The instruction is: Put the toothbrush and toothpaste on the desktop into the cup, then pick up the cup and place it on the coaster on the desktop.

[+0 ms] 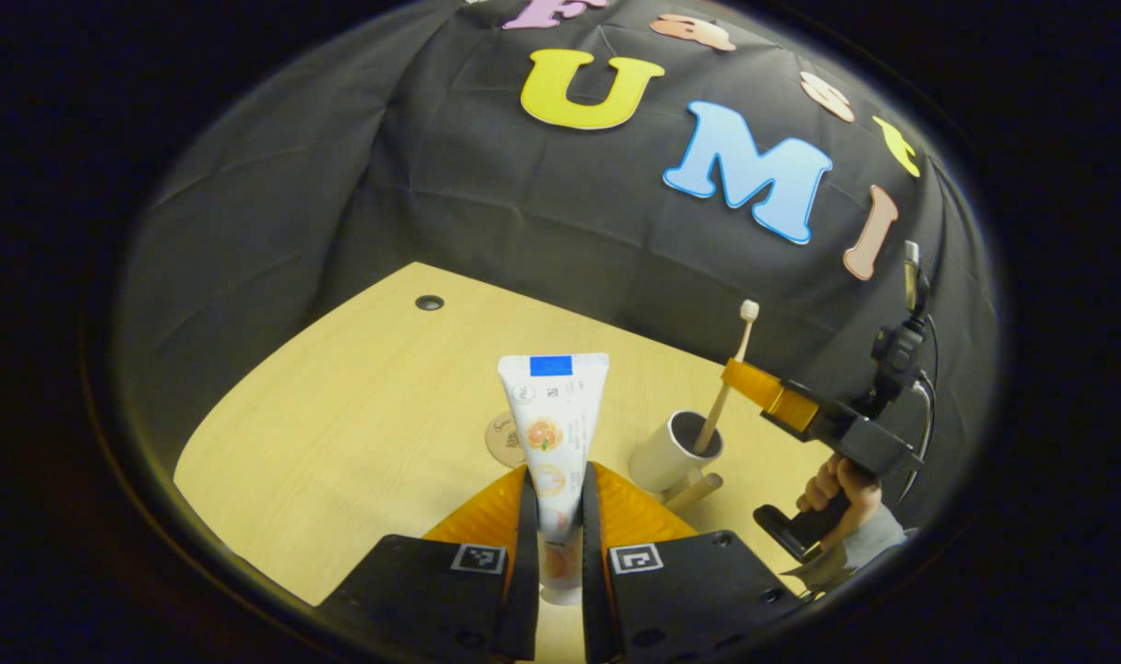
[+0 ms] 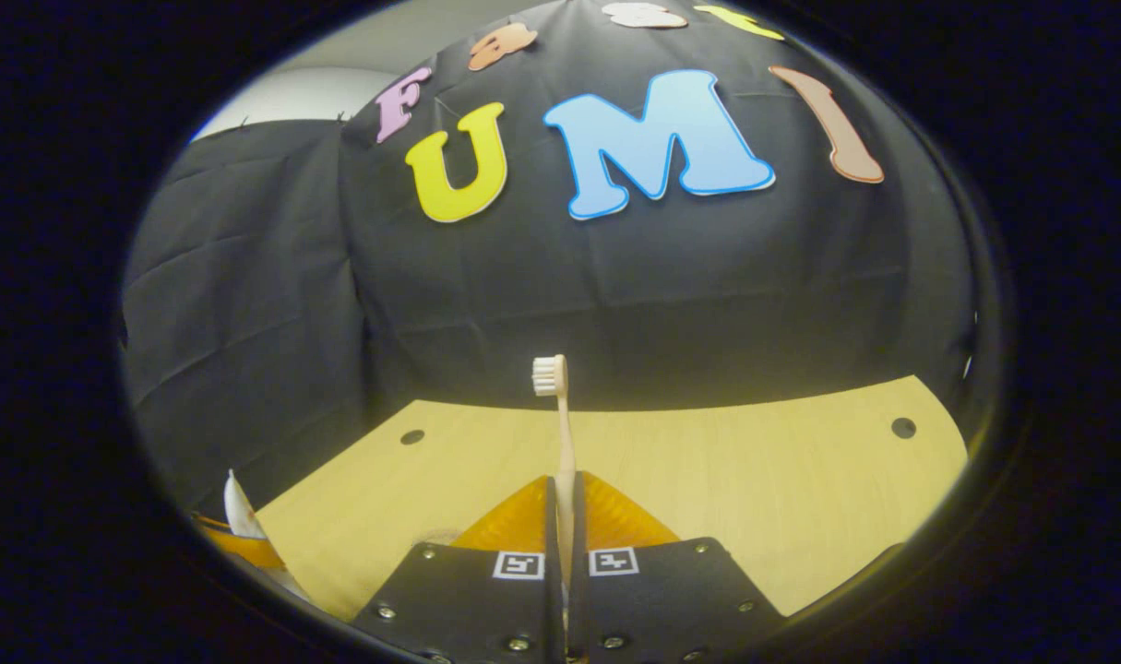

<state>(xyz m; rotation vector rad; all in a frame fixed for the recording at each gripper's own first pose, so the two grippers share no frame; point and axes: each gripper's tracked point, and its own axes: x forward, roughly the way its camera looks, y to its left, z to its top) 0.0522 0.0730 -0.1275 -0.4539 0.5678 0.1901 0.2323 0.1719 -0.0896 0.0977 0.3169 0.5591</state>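
Observation:
My left gripper (image 1: 558, 475) is shut on a white toothpaste tube (image 1: 553, 406), which stands upright above the desk. Behind the tube lies a round coaster (image 1: 502, 439), partly hidden. To its right stands a white cup (image 1: 661, 456) with a wooden handle. A pale toothbrush (image 1: 743, 337) leans with its lower end inside the cup, head up, and my right gripper (image 1: 735, 378) is shut on its shaft. In the right gripper view the toothbrush (image 2: 560, 415) rises upright from my right gripper (image 2: 565, 493). The toothpaste tube's end (image 2: 237, 512) shows at the lower left.
The light wooden desk (image 1: 339, 433) has a cable hole (image 1: 429, 302) near its far edge; the right gripper view shows two such holes (image 2: 412, 436) (image 2: 903, 427). A hand (image 1: 837, 493) holds the right gripper's grip beside the cup. Black cloth walls the booth.

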